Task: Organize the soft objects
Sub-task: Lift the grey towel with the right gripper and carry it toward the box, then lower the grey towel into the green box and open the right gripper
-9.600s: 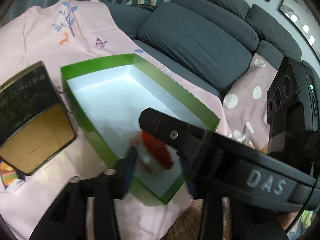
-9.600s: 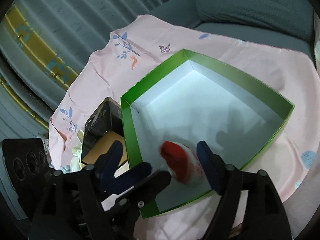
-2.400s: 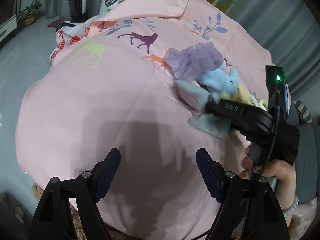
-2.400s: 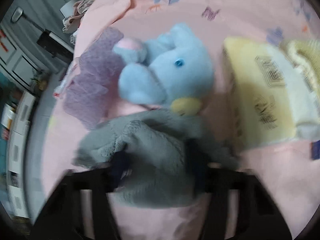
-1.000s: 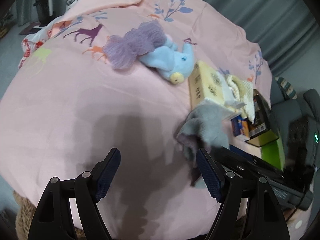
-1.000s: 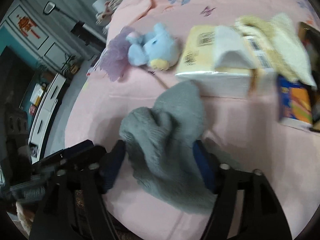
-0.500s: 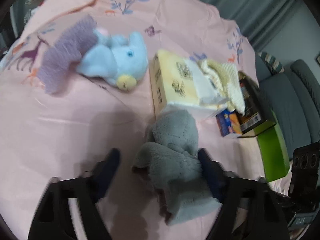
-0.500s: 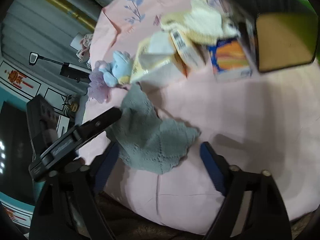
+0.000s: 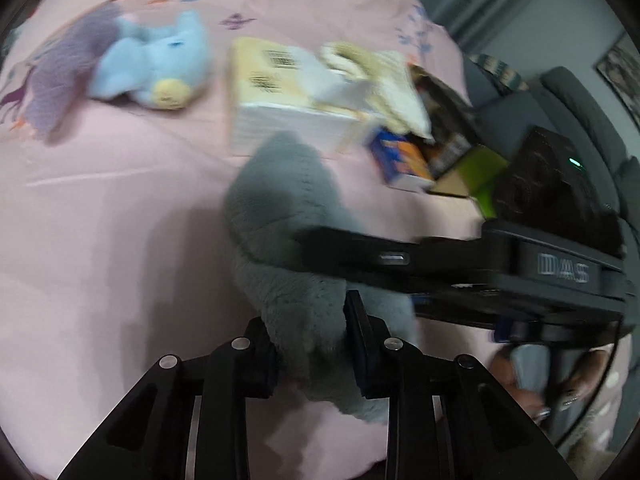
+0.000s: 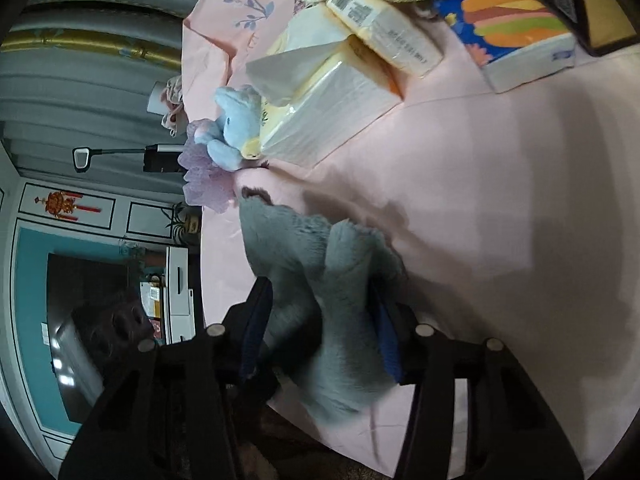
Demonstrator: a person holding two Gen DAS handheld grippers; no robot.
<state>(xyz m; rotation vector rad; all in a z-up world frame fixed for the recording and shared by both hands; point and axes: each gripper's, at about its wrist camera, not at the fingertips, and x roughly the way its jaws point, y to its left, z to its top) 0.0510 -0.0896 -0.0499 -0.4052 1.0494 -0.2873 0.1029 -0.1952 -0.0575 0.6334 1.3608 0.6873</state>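
Note:
A grey fluffy cloth (image 9: 288, 216) lies bunched on the pink sheet (image 9: 100, 240). My left gripper (image 9: 312, 344) is shut on its near end. My right gripper (image 10: 320, 320) is shut on the same cloth (image 10: 320, 264); its body (image 9: 500, 268) crosses the left wrist view from the right. A blue plush toy (image 9: 156, 64) and a purple mesh cloth (image 9: 64, 72) lie at the far left. A cream towel (image 9: 372, 68) lies on a tissue pack (image 9: 280, 92).
A small colourful tissue pack (image 9: 404, 160), a dark tin (image 9: 448, 120) and a green box (image 9: 484, 168) sit at the far right. A grey sofa (image 9: 568, 112) stands behind. In the right wrist view the sheet's edge (image 10: 216, 272) drops to the floor at left.
Both grippers have closed on the grey cloth, which half a second ago lay between open jaws. The views have swung toward the tissue packs.

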